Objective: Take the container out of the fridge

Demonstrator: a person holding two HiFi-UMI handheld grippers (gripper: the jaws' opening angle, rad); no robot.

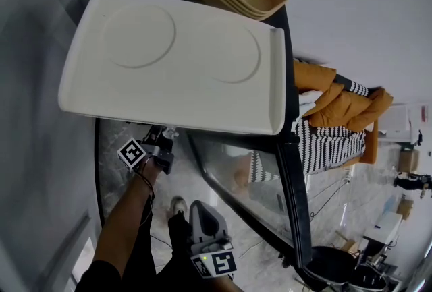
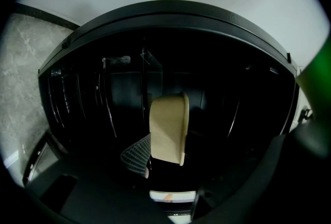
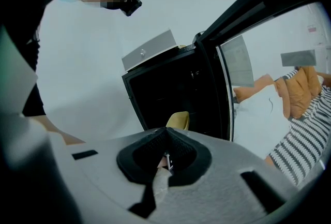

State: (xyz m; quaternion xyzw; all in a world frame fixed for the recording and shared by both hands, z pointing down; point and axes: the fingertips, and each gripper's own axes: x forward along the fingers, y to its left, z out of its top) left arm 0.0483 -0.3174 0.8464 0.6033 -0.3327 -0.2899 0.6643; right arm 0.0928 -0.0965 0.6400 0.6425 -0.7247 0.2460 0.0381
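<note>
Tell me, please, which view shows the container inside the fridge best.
The left gripper view: the tan container sits large and central. The right gripper view shows only its top in the fridge doorway. The head view hides it beneath the white tray.

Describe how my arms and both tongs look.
Left tongs: dark body, a cube with black-and-white square markers, a gridded black pad, a thin black cable along the left forearm. Right tongs: pale grey shell, black textured pads, a marker cube of their own. The left arm wears a short black sleeve.
</note>
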